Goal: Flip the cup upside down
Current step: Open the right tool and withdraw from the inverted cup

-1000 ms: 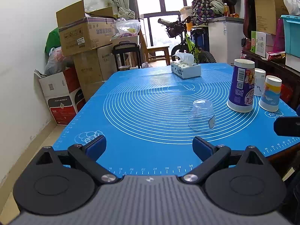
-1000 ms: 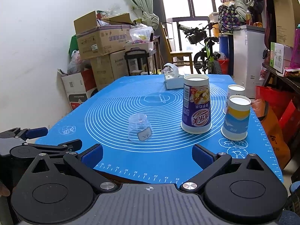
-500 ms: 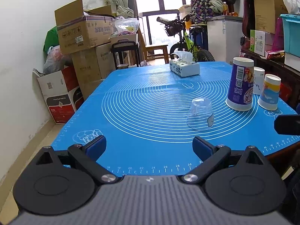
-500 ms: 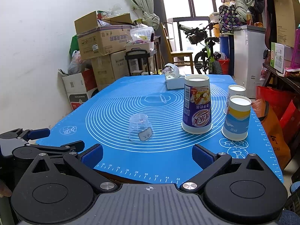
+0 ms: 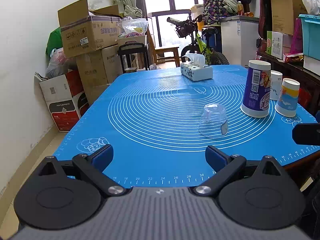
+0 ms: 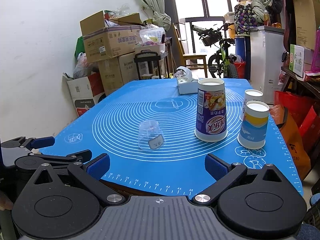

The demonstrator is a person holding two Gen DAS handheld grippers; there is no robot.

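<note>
We record both tools at the near edge of the table, neither touching anything. The left gripper (image 5: 159, 156) has its blue-padded fingers (image 5: 102, 157) spread wide with nothing between them; the right gripper (image 6: 157, 165) is likewise spread wide and holds nothing.

The clear plastic cup (image 5: 213, 120) stands mouth-down on the blue mat (image 5: 140, 120), its closed base on top, inside the outer printed rings and toward the table's near right area. A small label sits on its wall, facing the right-wrist view (text too small for us to read). It is well apart from both sets of fingers.

Just beyond and right of it stands the tall purple paper cup (image 6: 211, 111), also mouth-down. Near the table's right edge we see the blue-and-yellow paper cup (image 6: 253, 125), inverted, with a white paper cup (image 6: 252, 98) just behind it. A tissue box (image 5: 196, 71) sits toward the far edge, near the middle.

In the right-wrist view the left tool appears at lower left, beside the table's near left corner.
</note>
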